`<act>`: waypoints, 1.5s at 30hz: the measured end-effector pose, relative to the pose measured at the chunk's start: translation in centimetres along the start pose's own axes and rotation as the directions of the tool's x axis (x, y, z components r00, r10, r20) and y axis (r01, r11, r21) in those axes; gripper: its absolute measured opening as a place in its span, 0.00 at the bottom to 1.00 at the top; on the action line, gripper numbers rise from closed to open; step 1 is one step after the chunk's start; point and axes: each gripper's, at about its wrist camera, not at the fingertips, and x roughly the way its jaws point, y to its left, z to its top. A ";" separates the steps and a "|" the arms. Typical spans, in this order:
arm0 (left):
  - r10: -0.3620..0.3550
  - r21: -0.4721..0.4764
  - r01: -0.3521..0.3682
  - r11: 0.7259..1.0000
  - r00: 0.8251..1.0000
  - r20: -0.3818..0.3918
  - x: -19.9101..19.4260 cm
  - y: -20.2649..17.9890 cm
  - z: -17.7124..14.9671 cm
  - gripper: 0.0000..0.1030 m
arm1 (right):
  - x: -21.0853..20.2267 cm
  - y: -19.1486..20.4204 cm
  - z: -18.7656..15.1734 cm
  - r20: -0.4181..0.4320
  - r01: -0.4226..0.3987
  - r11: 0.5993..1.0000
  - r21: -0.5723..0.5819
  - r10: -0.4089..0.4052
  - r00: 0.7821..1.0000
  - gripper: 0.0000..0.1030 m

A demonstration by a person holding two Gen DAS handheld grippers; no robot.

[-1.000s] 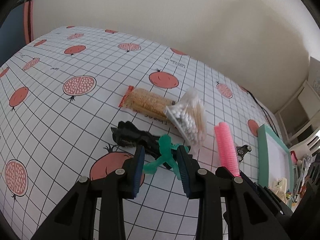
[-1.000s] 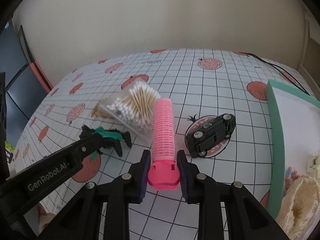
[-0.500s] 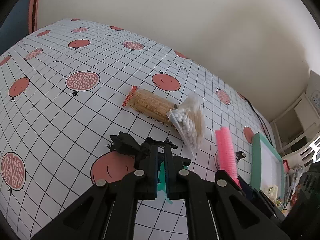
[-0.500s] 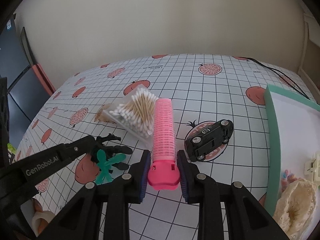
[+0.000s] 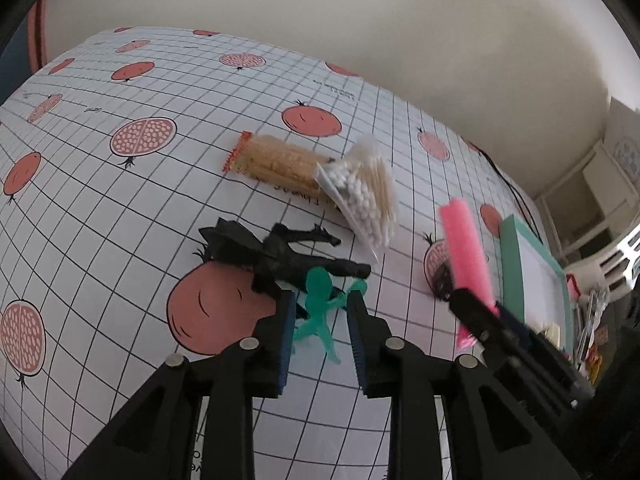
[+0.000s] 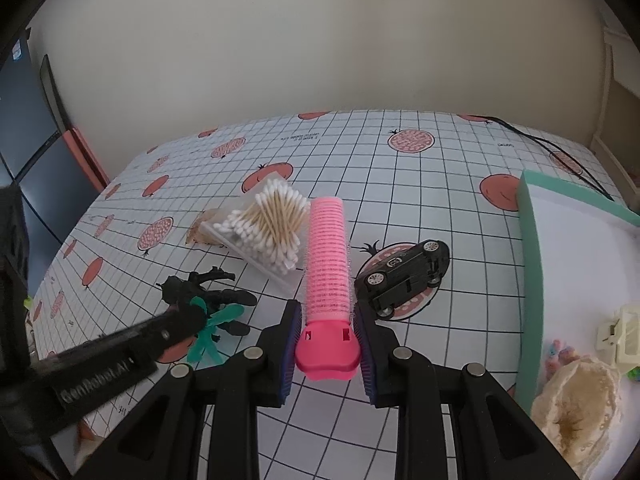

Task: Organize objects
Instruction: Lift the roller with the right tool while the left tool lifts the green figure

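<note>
Left gripper (image 5: 320, 322) straddles the green toy figure (image 5: 320, 300); its jaws have just been opening, and they now stand apart with a visible gap either side of the figure's body, pads not pressing. Figure lies flat on the tablecloth (image 5: 120, 208), partly overlapping the black toy creature (image 5: 276, 254) just behind it, both over a big red pomegranate print near the cloth's near edge. I read this as a regrasp in progress: jaws bracket the figure but nothing is held.

Right gripper (image 6: 326, 342) is clamped on the pink hair roller (image 6: 326, 264) at its solid base, barrel pointing forward along the fingers. It looks lifted clear of the cloth, though I can't confirm that. A black toy car (image 6: 406, 276) sits on its side just right of the roller.

Further out, toward the middle of the cloth: bag of cotton swabs (image 6: 266, 226) leaning against a packet of toothpicks (image 5: 276, 164). Green-rimmed tray (image 6: 530, 240) at the cloth's right edge already holds small items, so probably the drop target.

Next move, my call: close the left jaws on the figure's torso only, without catching the black creature's limb, then lift straight up. Thin flat plastic, so slip or a pinch on the cloth is the risk. Right side then carries the roller over the tray rim.
</note>
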 end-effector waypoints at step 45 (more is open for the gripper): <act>0.214 0.247 -0.187 0.951 0.973 -0.085 2.2 -3.1 -1.9 0.44 | -2.2 -1.4 0.5 0.039 -0.012 1.000 -0.011 0.012 0.999 0.28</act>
